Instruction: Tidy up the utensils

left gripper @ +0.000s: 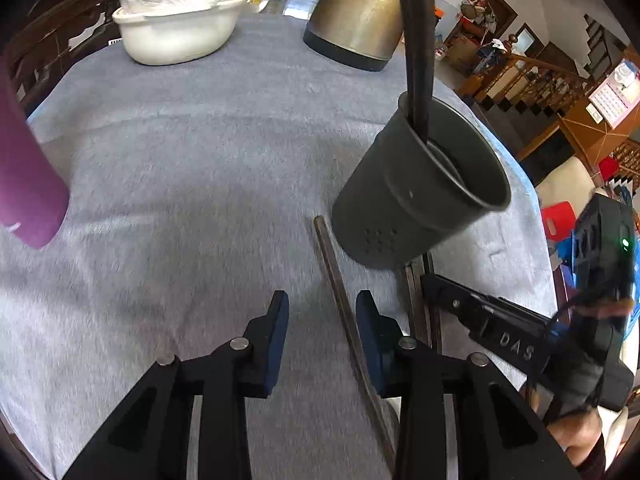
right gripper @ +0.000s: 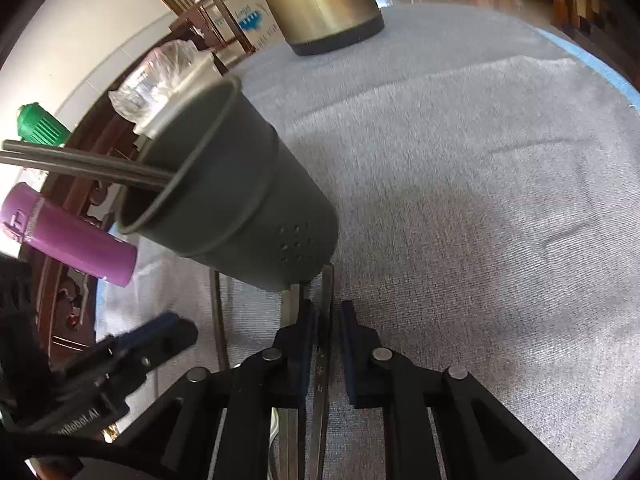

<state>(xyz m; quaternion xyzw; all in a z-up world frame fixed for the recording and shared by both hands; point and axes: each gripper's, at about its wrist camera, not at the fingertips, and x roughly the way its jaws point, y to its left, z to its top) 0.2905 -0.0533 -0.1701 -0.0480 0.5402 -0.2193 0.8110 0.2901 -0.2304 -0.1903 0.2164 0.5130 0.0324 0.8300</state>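
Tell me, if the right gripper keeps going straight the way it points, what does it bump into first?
Probably the dark grey utensil holder. The right gripper points along the metal chopsticks between its fingers, and the holder's base sits right at their far ends. Depth is hard to judge, so it might slip just past.

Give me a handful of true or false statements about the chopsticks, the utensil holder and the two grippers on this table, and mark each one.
1. The dark utensil holder already has chopsticks standing in it. True.
2. The left gripper is clamped on the purple bottle. False: its jaws are apart and hold nothing; the bottle stands off to the side.
3. A loose chopstick lies on the grey cloth next to the holder. True.
4. The right gripper hovers over bare cloth with nothing between its fingers. False: a metal chopstick runs between them.
5. The kettle lies on its side. False: it stands upright at the far end of the table.
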